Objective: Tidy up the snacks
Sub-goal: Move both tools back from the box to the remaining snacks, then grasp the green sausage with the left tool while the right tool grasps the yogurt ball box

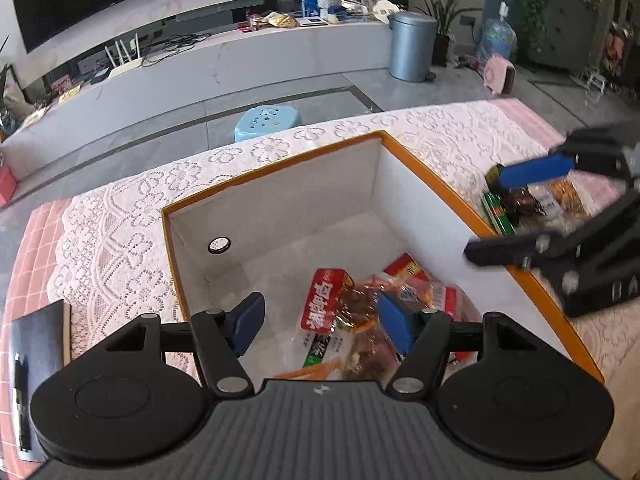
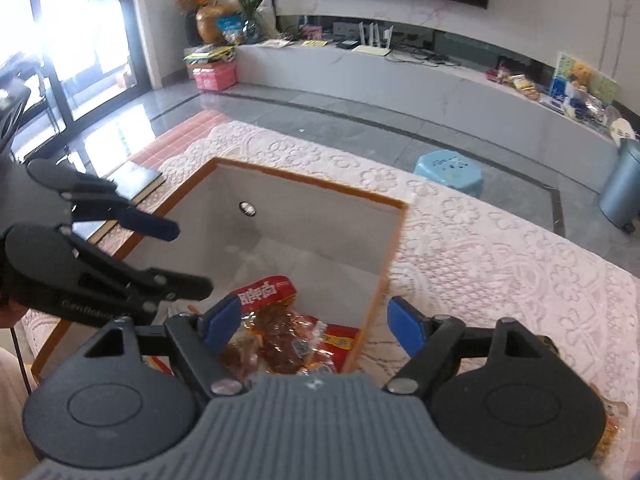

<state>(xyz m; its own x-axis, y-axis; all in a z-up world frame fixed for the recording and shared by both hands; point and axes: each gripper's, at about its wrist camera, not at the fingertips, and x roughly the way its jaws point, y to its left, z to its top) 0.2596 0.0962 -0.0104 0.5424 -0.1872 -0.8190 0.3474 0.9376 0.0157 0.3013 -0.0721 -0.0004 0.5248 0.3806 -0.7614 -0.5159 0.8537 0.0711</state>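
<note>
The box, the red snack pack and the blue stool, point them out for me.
box (image 1: 420, 168), left wrist view, orange rim
red snack pack (image 1: 322, 302), left wrist view, printed front
blue stool (image 2: 450, 170), right wrist view, seat top

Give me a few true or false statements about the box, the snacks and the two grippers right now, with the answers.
1. The box has an orange rim. True.
2. The box is empty. False: snack packets lie in its near corner.
3. Both grippers are open and hold nothing. True: the left gripper and the right gripper both gape.
4. All snacks are already in the box. False: more snacks lie on the lace cloth outside it.
5. The box stands on bare wood. False: it stands on the lace cloth.
</note>
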